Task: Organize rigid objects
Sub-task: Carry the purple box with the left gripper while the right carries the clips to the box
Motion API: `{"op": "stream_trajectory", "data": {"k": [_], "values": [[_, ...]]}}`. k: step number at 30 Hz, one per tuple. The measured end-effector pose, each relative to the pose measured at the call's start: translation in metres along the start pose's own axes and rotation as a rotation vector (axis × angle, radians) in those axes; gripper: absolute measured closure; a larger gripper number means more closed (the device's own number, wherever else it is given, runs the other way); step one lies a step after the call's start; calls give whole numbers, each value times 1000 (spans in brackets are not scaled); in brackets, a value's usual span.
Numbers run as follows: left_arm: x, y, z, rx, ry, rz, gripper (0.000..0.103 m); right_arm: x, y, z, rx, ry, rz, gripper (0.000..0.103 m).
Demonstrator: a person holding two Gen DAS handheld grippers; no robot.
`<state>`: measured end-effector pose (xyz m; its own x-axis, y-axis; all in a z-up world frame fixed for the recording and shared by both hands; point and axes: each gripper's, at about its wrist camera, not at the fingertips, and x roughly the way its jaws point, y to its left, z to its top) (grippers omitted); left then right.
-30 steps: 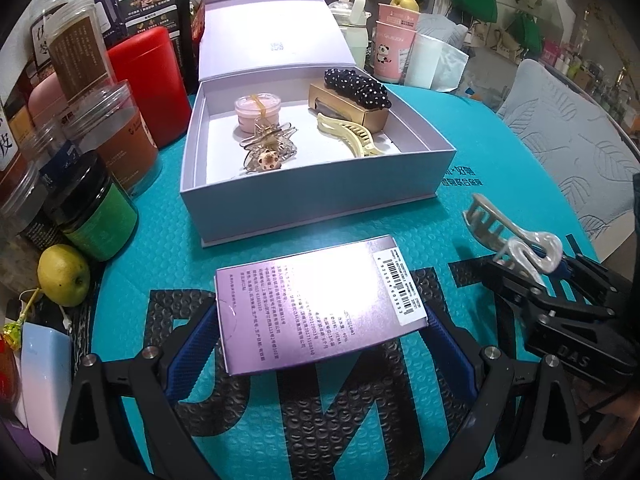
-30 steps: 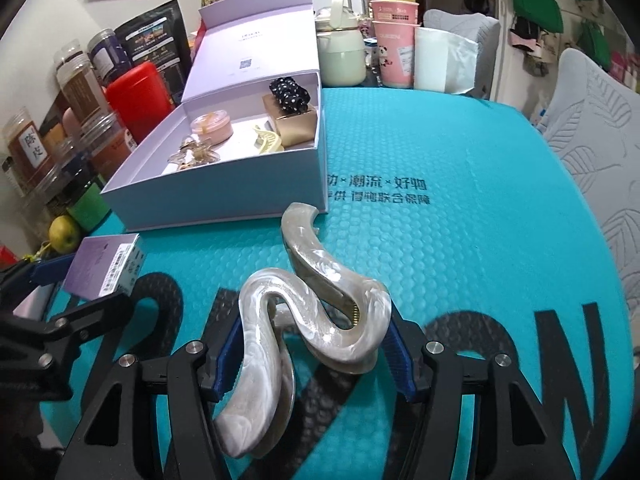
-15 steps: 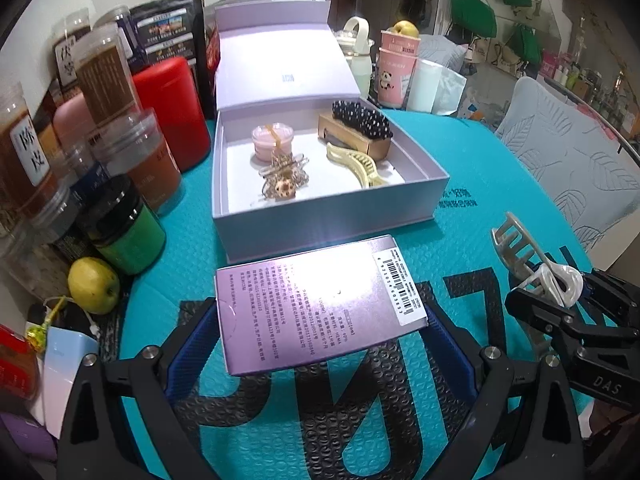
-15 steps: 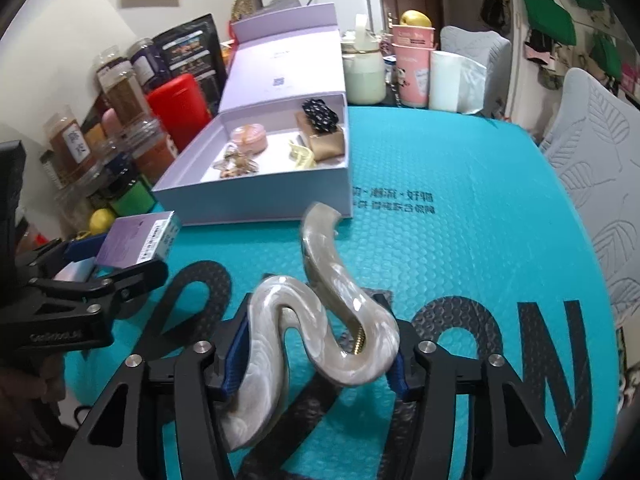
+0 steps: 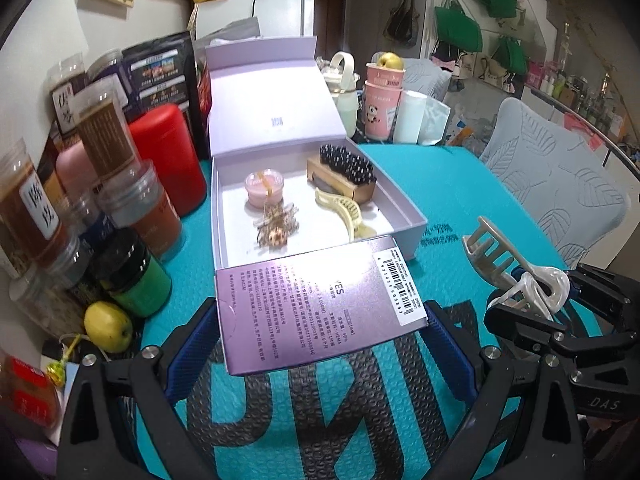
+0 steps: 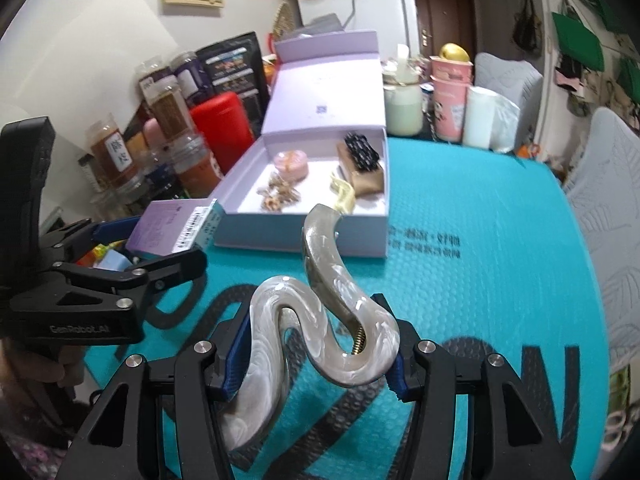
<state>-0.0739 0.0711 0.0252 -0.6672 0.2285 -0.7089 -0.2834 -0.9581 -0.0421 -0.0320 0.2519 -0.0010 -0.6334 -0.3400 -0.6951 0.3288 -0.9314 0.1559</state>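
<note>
My left gripper point(image 5: 320, 320) is shut on a flat purple carton point(image 5: 320, 300) with a barcode, held above the teal mat just in front of the open lilac gift box point(image 5: 404, 216). My right gripper point(image 6: 316, 344) is shut on a wavy pearl-white hair claw point(image 6: 320, 320), raised over the mat; it also shows in the left wrist view point(image 5: 516, 280). Inside the box lie a pink jar point(image 5: 264, 190), a gold ornament clip point(image 5: 276, 226), a cream hair claw point(image 5: 344, 212) and a black beaded clip on a tan block point(image 5: 344, 172).
Jars and a red canister point(image 5: 168, 156) crowd the left edge, with a yellow-green fruit point(image 5: 108, 326) by them. Pink cups point(image 5: 382, 104), a pale bottle and a white roll stand behind the box. A grey chair point(image 5: 560, 176) is at the right.
Both grippers have risen and tilted back with their loads. The purple carton now overlaps the box's front wall in view; the hair claw sits higher over the mat.
</note>
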Motion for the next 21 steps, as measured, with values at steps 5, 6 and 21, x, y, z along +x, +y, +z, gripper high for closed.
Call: {"op": "stream_trajectory", "data": {"k": [5, 6, 21], "values": [[-5, -2, 16, 13, -23, -13, 5, -6, 1, 19, -36, -24, 39, 49], [-5, -2, 19, 15, -28, -16, 5, -7, 1, 23, -42, -28, 46, 49], [12, 1, 72, 64, -82, 27, 5, 5, -13, 79, -87, -70, 97, 49]]}}
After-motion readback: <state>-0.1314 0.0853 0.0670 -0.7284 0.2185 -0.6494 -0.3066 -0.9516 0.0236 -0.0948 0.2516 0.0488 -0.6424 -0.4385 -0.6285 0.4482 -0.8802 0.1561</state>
